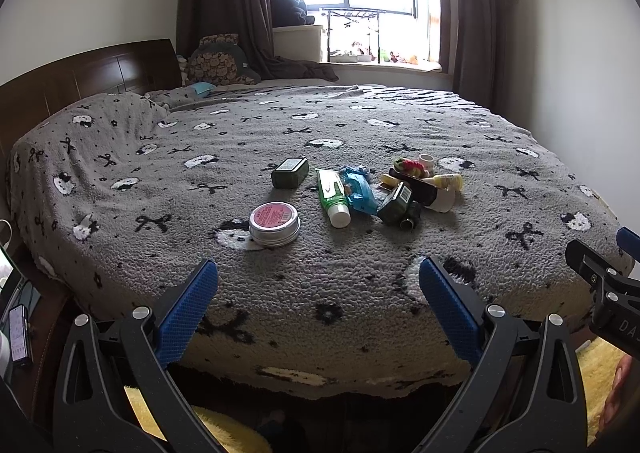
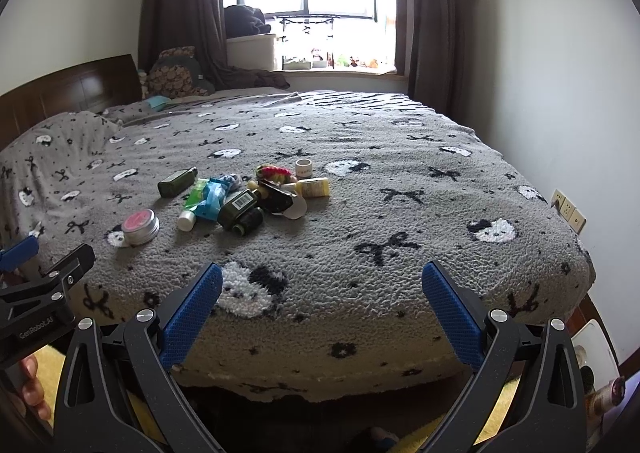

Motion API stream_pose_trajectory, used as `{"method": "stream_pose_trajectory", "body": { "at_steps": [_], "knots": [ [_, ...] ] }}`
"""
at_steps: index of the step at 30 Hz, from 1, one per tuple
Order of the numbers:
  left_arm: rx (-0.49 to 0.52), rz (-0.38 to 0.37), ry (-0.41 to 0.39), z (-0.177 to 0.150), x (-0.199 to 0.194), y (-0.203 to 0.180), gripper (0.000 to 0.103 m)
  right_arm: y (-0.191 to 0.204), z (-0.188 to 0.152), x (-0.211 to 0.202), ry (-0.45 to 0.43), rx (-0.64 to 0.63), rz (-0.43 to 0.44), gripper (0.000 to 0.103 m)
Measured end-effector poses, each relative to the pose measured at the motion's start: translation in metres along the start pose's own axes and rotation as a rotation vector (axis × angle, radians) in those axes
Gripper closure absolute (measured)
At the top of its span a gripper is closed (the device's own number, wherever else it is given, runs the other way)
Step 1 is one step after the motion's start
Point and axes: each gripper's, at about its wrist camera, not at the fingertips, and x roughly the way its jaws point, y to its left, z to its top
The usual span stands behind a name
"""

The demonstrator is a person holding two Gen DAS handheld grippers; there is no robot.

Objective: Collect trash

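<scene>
A heap of trash lies on the grey blanket of the bed (image 1: 360, 293): a round tin with a pink lid (image 1: 274, 222), a green tube with a white cap (image 1: 333, 197), a blue wrapper (image 1: 359, 189), two dark green bottles (image 1: 289, 172) (image 1: 398, 205), a yellow tube (image 1: 448, 181) and a small white cup (image 1: 426, 161). The same tin (image 2: 139, 226), tube (image 2: 191, 209) and barcode bottle (image 2: 240, 210) show in the right wrist view. My left gripper (image 1: 318, 277) is open near the bed's front edge, short of the heap. My right gripper (image 2: 322, 281) is open too, right of the heap.
A wooden headboard (image 1: 100, 69) and a pillow (image 1: 216, 61) are at the far left. The window sill (image 1: 380, 61) with small figures lies behind the bed. Phones (image 1: 20, 333) sit on a stand at the left. Wall sockets (image 2: 568, 209) are at the right. A yellow rug (image 1: 224, 429) lies below.
</scene>
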Motion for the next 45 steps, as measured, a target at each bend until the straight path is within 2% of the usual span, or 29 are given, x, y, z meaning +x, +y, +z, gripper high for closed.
{"method": "stream_pose_trajectory", "body": {
  "at_steps": [15, 22, 26, 32, 35, 38, 45],
  "knots": [
    [-0.017, 0.026, 0.04, -0.013, 0.036, 0.017, 0.008, -0.007, -0.008, 0.025, -0.046, 0.011, 0.02, 0.003],
    [0.003, 0.04, 0.073, -0.023, 0.068, 0.025, 0.008, -0.002, -0.012, 0.056, 0.012, -0.02, 0.003, 0.003],
    [0.002, 0.034, 0.084, -0.023, 0.084, 0.033, 0.008, 0.001, -0.012, 0.077, 0.038, -0.027, 0.023, 0.003],
    [0.035, 0.028, 0.105, -0.013, 0.11, 0.043, 0.008, 0.006, 0.002, 0.117, 0.074, -0.045, 0.065, 0.003],
    [0.044, 0.03, 0.137, -0.007, 0.126, 0.051, 0.008, 0.01, 0.01, 0.135, 0.077, -0.083, 0.046, 0.003],
    [0.034, -0.002, 0.181, -0.001, 0.147, 0.058, 0.008, 0.007, 0.02, 0.153, 0.085, -0.078, 0.07, 0.003],
    [0.013, 0.014, 0.246, 0.011, 0.19, 0.062, 0.008, 0.006, 0.04, 0.194, 0.114, -0.071, 0.103, 0.004]
  ]
}}
